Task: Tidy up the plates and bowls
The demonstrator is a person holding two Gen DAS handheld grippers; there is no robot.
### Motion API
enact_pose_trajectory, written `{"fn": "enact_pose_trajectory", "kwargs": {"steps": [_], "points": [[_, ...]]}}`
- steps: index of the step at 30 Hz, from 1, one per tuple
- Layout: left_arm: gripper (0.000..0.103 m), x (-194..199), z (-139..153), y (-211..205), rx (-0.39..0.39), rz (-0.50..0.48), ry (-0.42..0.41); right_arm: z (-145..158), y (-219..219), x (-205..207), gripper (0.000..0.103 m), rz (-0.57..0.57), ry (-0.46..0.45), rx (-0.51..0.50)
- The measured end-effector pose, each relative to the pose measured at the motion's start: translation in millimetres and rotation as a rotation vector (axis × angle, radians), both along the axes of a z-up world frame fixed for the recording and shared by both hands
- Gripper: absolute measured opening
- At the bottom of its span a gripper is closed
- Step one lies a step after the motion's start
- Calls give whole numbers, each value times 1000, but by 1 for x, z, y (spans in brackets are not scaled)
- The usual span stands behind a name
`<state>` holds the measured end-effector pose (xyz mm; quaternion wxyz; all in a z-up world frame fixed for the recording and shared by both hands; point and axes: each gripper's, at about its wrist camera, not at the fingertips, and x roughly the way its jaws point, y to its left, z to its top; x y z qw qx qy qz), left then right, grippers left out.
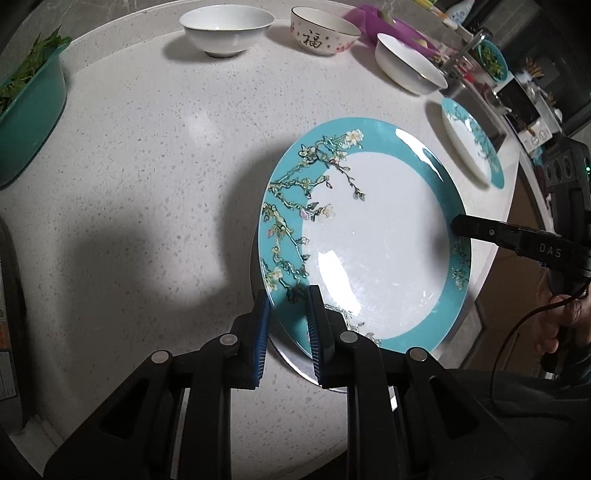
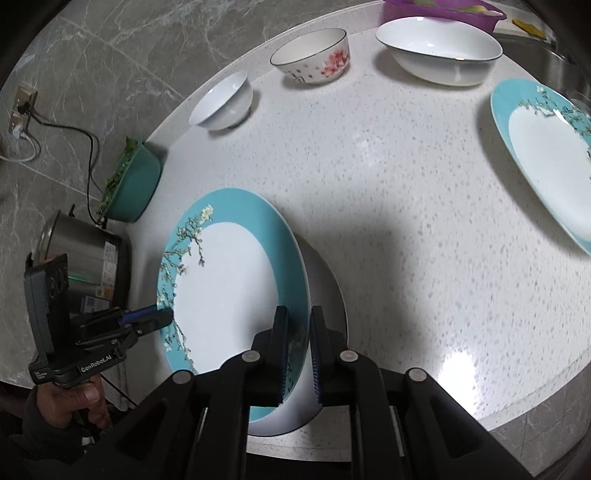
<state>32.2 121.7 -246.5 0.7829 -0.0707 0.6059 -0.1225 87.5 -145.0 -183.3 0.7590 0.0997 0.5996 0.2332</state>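
Observation:
A large teal-rimmed plate with a blossom pattern is held tilted above the white counter. My left gripper is shut on its near rim; it also shows in the right wrist view. My right gripper is shut on the opposite rim; its finger shows in the left wrist view. A second teal plate lies at the right. Three bowls stand at the back: a plain white bowl, a floral bowl, and a wide white bowl.
A green basin of leafy greens sits at the counter's left. A steel pot stands beside it. A purple container is behind the bowls. A sink area lies at the far right.

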Motion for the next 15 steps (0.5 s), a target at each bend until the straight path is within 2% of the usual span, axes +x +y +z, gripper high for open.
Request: {"fn": "enact_pose_trajectory", "kwargs": {"steps": [6, 10, 15], "points": [[18, -12, -12, -11, 31, -34, 12, -7, 5, -10, 16, 13, -31, -70], [18, -13, -13, -16, 32, -40, 2, -7, 8, -13, 17, 24, -66, -122], [19, -15, -10, -17, 73, -51, -11, -8, 17, -20, 20, 70, -116, -218]]}}
